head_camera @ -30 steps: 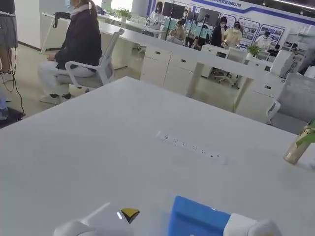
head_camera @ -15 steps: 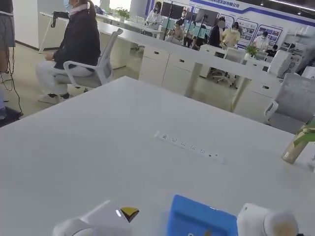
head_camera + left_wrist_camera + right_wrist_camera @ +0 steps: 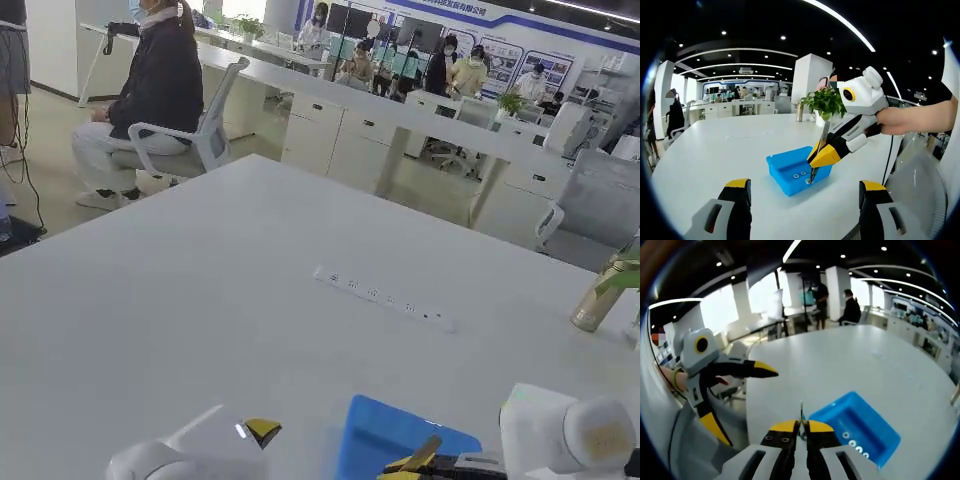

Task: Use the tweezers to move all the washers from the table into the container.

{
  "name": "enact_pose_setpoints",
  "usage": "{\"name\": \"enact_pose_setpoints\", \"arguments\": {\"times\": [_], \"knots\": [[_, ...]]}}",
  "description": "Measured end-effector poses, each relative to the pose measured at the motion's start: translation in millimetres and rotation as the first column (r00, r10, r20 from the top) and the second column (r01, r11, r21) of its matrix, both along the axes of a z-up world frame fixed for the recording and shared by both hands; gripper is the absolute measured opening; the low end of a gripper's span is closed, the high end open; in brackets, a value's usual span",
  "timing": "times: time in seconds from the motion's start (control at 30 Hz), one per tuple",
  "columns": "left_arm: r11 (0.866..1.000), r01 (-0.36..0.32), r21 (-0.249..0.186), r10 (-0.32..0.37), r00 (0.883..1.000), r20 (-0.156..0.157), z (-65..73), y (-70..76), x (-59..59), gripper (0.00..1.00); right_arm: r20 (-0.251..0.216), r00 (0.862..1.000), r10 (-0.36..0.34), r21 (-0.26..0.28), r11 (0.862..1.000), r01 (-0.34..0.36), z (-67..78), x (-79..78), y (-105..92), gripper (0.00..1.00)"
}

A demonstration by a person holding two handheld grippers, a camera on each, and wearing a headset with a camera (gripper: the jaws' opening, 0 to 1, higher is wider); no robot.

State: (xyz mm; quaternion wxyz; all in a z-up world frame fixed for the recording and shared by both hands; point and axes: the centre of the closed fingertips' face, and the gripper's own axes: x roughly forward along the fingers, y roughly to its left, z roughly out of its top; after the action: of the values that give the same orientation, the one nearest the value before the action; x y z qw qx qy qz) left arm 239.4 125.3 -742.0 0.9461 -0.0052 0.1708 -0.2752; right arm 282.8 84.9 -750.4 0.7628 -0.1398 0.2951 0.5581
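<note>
The right gripper (image 3: pixel 801 426) is clamping the tweezers (image 3: pixel 813 175) between its closed jaws, the tips pointing down into the blue container (image 3: pixel 785 184) on the table (image 3: pixel 730 150). The left gripper (image 3: pixel 805 186) is holding its jaws apart, empty. Several washers (image 3: pixel 803 173) are lying inside, apparently beside the tips.

The white table (image 3: pixel 200 300) carries a blue container (image 3: pixel 779 176) near its edge, a white power strip (image 3: pixel 385 298) mid-surface, and a bottle (image 3: pixel 598 305) farther off.
</note>
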Motion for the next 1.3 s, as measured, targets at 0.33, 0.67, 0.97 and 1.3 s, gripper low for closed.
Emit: {"name": "enact_pose_setpoints", "arguments": {"times": [0.33,0.67,0.97,1.3], "knots": [[1.0,-0.003,-0.005,0.003,1.0,0.002,1.2,0.7,0.4,0.91,0.004,1.0,-0.015,0.012,1.0,0.015,5.6,3.7,4.3,0.03],[1.0,0.008,0.01,-0.008,1.0,0.02,3.8,-2.5,-0.4,0.92,-0.007,0.998,-0.062,0.041,0.997,0.062,3.7,18.4,-1.4,0.03],[0.997,0.007,0.071,-0.008,1.0,0.016,-0.8,-1.6,-1.8,0.91,-0.012,0.993,-0.12,0.085,0.989,0.121,6.2,33.7,-10.0,0.03],[0.997,-0.012,0.078,0.011,1.0,0.018,-1.3,1.6,-0.3,0.9,-0.021,0.988,-0.151,0.097,0.983,0.153,5.4,45.1,-19.0,0.03]]}}
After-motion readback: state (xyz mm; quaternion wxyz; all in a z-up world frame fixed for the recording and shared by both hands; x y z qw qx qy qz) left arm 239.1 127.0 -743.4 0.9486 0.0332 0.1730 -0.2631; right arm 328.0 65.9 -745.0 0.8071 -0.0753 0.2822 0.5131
